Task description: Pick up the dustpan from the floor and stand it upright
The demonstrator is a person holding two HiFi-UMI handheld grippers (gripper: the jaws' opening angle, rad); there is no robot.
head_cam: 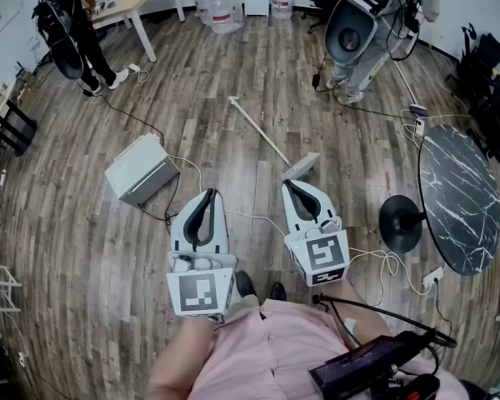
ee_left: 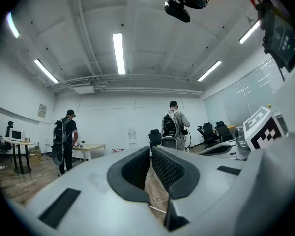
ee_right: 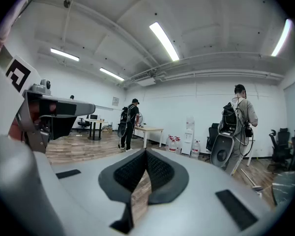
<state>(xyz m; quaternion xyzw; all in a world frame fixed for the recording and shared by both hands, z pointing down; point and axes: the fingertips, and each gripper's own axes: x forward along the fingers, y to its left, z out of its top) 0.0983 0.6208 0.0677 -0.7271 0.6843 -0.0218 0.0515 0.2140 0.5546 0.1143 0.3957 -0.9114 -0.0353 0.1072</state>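
I see the left hand-held gripper and the right hand-held gripper side by side above the wooden floor, each with its jaws pressed together on nothing. The dustpan lies flat on the floor just ahead of the right one, its long handle pointing away to the left.

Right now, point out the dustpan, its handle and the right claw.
dustpan [head_cam: 303, 166]: head view, middle of the grey pan.
dustpan handle [head_cam: 260, 131]: head view, midway along the white stick.
right claw [head_cam: 290, 185]: head view, between its shut fingertips.
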